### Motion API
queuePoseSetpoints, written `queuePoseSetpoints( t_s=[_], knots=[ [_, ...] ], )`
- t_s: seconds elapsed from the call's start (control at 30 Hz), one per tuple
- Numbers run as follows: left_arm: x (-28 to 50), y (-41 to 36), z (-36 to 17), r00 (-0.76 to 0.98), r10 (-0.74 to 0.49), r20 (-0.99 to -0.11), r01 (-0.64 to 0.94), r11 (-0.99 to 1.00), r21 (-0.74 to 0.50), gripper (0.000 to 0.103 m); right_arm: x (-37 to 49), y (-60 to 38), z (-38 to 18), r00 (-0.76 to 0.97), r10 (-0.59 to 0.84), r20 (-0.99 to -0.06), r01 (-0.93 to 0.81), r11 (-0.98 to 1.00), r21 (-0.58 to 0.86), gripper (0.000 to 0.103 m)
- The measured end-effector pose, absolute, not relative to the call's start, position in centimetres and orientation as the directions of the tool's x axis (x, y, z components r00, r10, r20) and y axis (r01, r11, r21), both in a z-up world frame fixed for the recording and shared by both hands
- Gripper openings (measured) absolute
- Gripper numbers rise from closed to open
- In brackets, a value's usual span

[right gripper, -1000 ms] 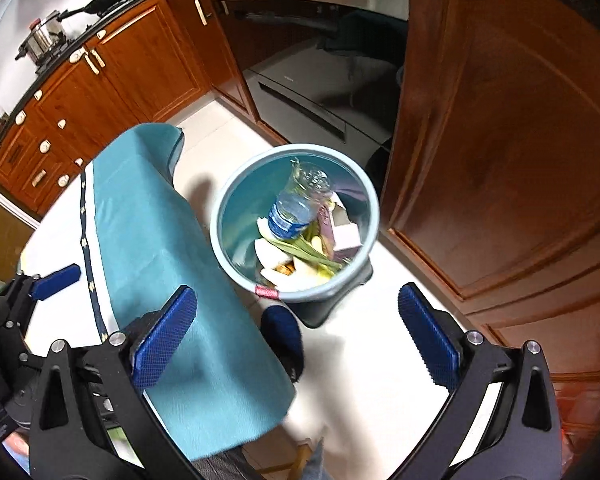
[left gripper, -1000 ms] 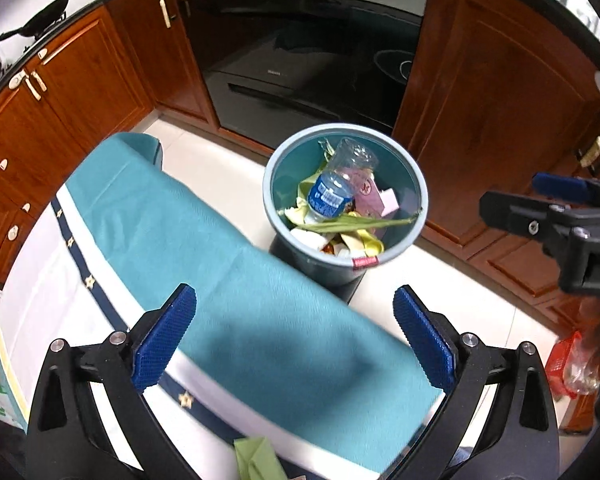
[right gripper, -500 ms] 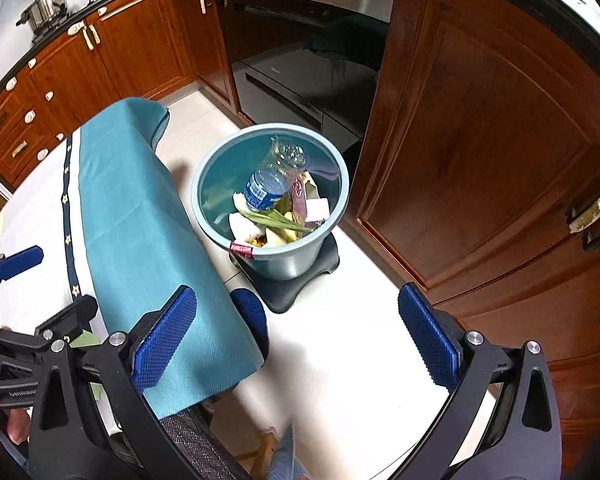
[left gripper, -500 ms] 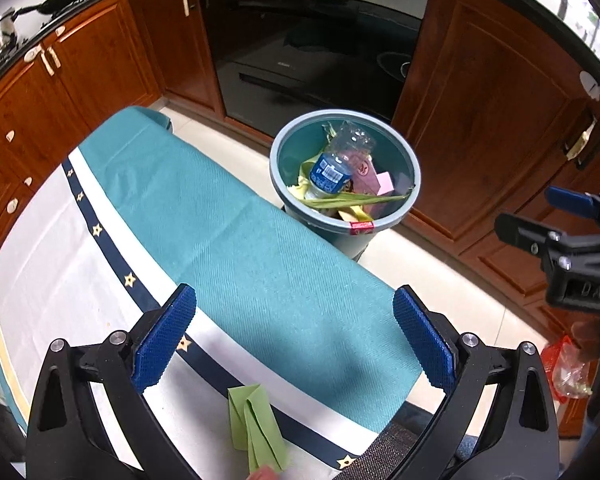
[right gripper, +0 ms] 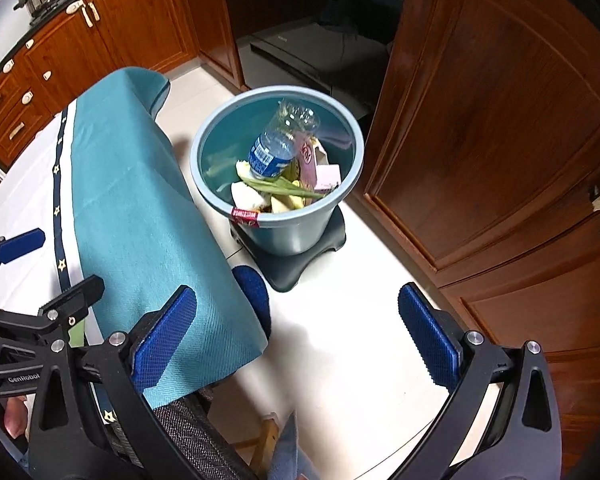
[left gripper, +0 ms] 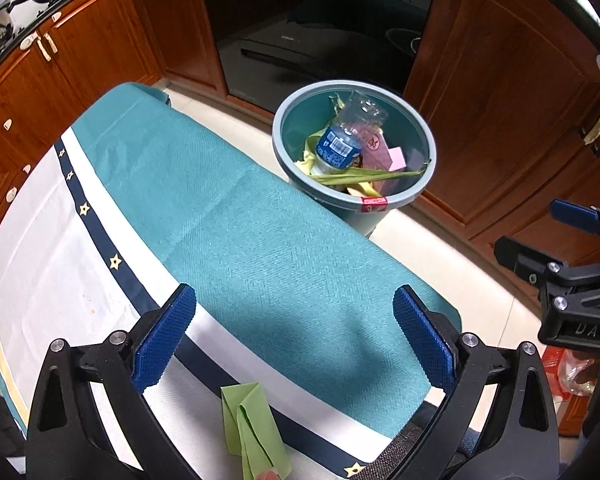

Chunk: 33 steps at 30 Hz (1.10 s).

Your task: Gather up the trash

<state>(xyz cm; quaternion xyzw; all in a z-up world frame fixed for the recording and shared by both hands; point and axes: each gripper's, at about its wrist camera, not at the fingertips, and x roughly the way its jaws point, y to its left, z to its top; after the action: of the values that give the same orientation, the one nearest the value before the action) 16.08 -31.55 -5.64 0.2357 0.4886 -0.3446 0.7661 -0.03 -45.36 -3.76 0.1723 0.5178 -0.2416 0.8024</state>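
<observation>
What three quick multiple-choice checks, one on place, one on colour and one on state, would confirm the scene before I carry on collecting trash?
1. Where does the folded green paper lie?
A. in the bin
B. on the tablecloth near the left gripper
C. on the floor

2. What colour is the label on the plastic bottle in the trash bin?
A. blue
B. red
C. yellow

3. How do the left gripper and right gripper stand?
A. both shut
B. left shut on paper
C. both open and empty

Key: 1 B, it rests on the tablecloth just below the left fingers; 2 A, a blue band wraps it; 3 C, wide gaps, nothing between the pads.
</observation>
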Motion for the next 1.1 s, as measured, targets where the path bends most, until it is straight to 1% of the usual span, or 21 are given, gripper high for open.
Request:
queuePoseSetpoints(
  t_s=[0.47, 1.1],
  knots=[
    [16.9, -32.2, -6.9, 0.295, -0.261, -0.919, 0.753, 0.656, 0.056, 0.099, 0.9, -45.7, -5.9, 0.318, -0.181, -0.931, 0.558, 0.829, 0.029, 0.097],
    [16.7, -32.7, -6.9, 0.312, -0.245, -0.918, 0.753, 0.654, 0.081, 0.099, 1.1, -46.2, -6.1, 0.308, -0.172, -0.936, 0.56, 0.828, 0.032, 0.097]
  ],
)
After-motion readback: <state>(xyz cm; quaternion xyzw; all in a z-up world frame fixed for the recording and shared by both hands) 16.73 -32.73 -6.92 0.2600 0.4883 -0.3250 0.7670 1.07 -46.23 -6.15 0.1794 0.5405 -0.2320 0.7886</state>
